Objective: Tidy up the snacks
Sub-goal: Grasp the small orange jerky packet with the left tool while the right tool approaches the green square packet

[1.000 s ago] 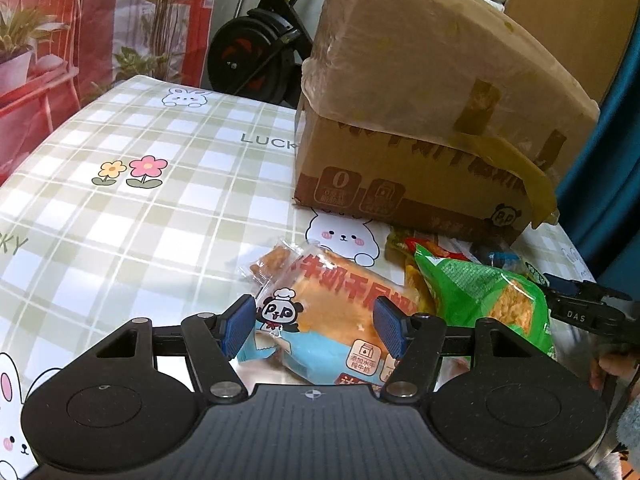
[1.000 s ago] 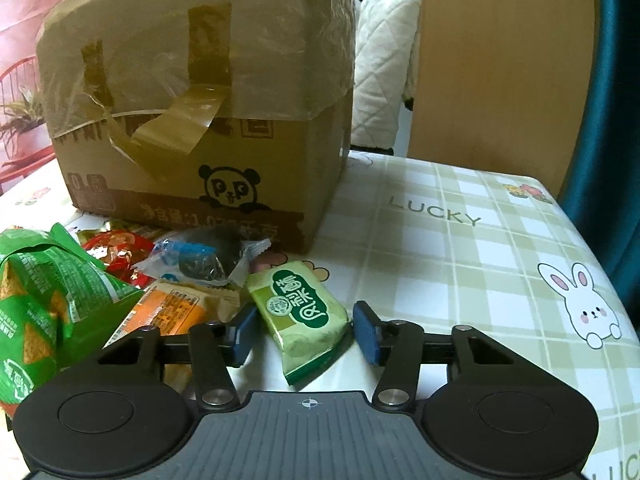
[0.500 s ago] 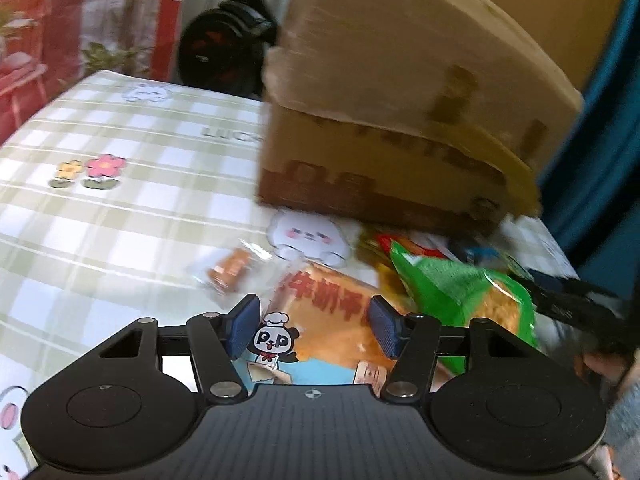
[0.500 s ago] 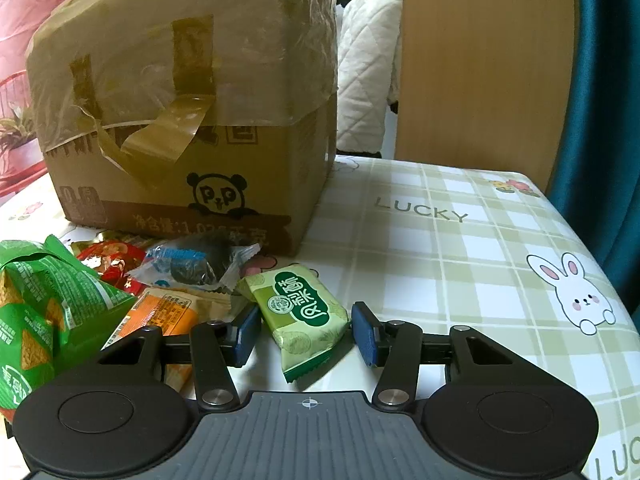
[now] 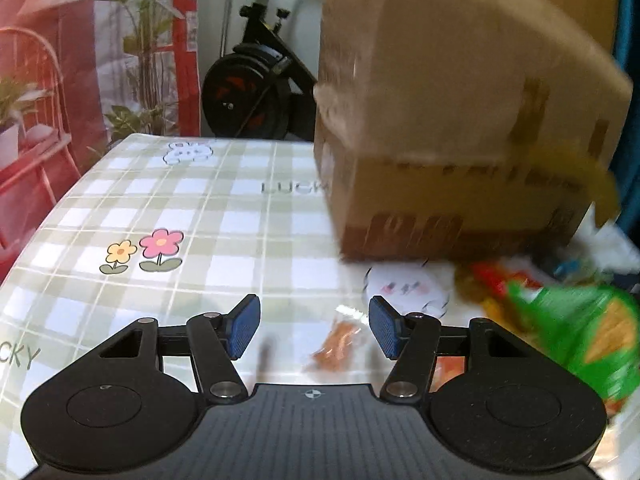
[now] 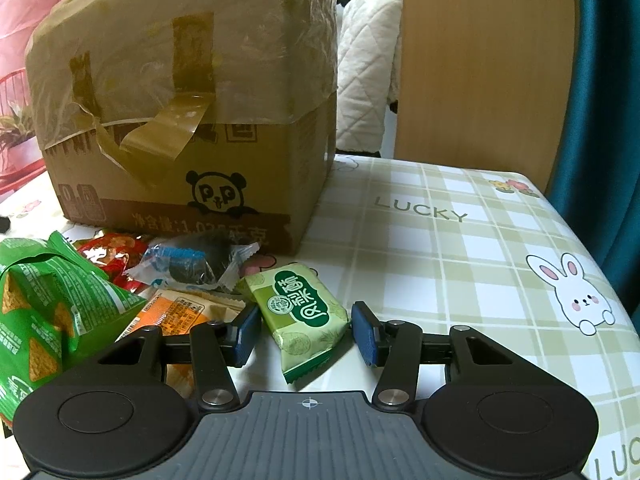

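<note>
The left wrist view is smeared by motion blur: the cardboard box (image 5: 460,128) and the green snack bag (image 5: 592,332) have soft, streaked edges and unreadable print, while the black claw frame stays crisp. A pale glare patch lies on the glossy counter (image 5: 200,220) near the small clear packet (image 5: 340,340), perhaps from an overhead lamp. The right wrist view is sharp and evenly, softly lit, with faint shadows under the green wrapped cake (image 6: 304,312), and both views bow strongly at the edges.

Green-and-white plaid tablecloth (image 6: 460,264) – pink-eared bunny print, brown cardboard box (image 6: 192,92), pale green snack packet (image 6: 306,314), bright green chip bag (image 6: 44,300)
</note>
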`<state>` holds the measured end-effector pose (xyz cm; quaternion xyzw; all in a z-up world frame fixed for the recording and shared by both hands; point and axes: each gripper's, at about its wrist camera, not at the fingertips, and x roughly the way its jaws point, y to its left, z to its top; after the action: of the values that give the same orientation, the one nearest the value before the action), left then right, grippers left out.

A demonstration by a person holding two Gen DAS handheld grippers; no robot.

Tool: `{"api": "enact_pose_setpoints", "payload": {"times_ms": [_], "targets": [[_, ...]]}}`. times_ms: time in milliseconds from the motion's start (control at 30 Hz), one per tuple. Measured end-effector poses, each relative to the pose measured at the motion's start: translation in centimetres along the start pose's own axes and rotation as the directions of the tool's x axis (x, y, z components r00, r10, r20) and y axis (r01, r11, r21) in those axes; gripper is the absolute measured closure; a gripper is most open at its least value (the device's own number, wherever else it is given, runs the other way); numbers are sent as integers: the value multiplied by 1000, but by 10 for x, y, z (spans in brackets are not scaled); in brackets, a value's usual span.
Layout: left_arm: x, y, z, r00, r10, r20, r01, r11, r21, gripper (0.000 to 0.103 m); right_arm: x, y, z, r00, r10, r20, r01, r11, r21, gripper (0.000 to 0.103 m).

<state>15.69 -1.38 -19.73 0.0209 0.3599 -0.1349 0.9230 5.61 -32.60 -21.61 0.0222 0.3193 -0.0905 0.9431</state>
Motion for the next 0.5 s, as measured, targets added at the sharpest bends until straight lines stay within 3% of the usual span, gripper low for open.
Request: {"api": "enact_pose_setpoints", "payload": {"times_ms": [133, 400, 467, 500], "targets": [[12, -3, -10, 999, 2, -39, -2, 1000, 15, 41, 1, -1, 0, 1000, 1, 0, -1, 1000, -1, 57], [14, -4, -8, 999, 24, -32, -22, 999, 41, 42, 1, -1, 0, 1000, 0, 0, 0, 1000, 0, 57], [12, -5, -9, 999, 33, -20, -32, 999, 42, 61, 0, -1, 0, 1000, 0, 0, 0, 1000, 0, 57], [11, -4, -9, 999, 31, -15, -30, 999, 43, 79, 0, -1, 0, 1000, 0, 0, 0, 1000, 0, 57]]}}
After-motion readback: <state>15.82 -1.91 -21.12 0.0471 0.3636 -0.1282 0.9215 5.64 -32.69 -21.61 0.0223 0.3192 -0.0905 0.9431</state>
